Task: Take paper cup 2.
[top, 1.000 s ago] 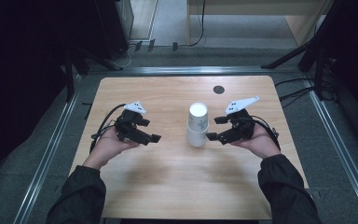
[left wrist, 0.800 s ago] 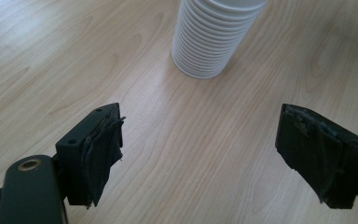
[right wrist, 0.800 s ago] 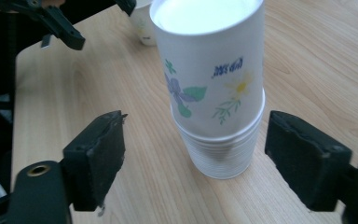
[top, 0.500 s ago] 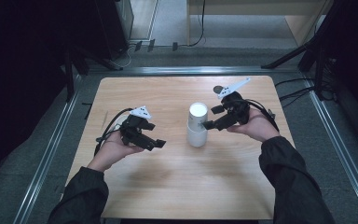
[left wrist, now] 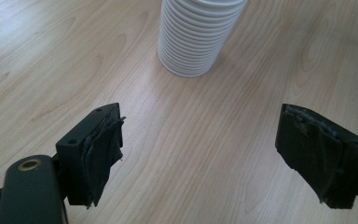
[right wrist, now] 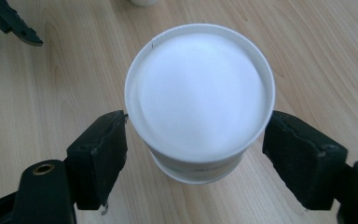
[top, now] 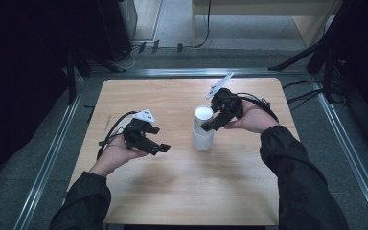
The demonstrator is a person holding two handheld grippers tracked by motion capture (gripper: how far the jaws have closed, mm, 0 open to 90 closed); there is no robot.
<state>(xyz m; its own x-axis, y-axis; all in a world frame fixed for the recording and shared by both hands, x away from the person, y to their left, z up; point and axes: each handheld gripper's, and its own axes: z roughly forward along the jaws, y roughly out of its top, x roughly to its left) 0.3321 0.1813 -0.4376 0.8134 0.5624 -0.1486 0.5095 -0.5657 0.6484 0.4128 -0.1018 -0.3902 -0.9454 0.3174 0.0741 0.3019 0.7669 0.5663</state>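
**Right gripper poised over a stack of upturned cups**

The cup stack (top: 203, 130) stands mid-table (top: 172, 201). The right gripper (right wrist: 195, 140) straddles its top, jaws apart and just opened wider, pads beside the rim. A skewed squeeze could tip the stack or lift several cups. The left gripper (left wrist: 214, 154) waits nearby, open and empty. Cup count and print stay unclear.

Left claw (top: 160, 148) is held low with its jaws wide apart, pointing toward three o'clock. Right claw (top: 207, 125), raised, points toward seven o'clock; its jaws have just been opening.
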